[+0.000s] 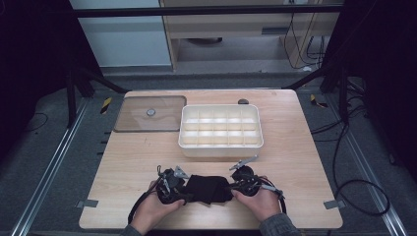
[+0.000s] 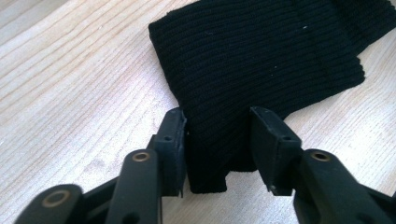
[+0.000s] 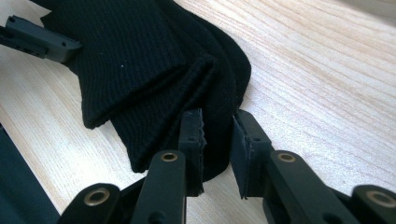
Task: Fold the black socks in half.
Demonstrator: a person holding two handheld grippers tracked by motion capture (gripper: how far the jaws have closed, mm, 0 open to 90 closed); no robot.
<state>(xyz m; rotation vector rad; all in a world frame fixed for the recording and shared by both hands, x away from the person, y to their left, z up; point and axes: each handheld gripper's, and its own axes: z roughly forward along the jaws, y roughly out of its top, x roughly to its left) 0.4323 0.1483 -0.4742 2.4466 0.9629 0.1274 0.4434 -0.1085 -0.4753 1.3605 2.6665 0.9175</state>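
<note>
High view: both grippers' fingers clamp black knit cloth (image 1: 206, 188); compartment box (image 1: 221, 144) just beyond, clear lid (image 1: 137, 118) left.

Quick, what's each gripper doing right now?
Left gripper: jaws around the black ribbed knit sock, grip uncertain.
Right gripper: shut on the sock's folded end.

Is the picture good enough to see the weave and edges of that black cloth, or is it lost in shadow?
High view: the black cloth reads as a dark, soft blob. Left gripper view: ribbing sharp, evenly lit. Right gripper view: folds and hems clear, near jaws slightly soft.
</note>
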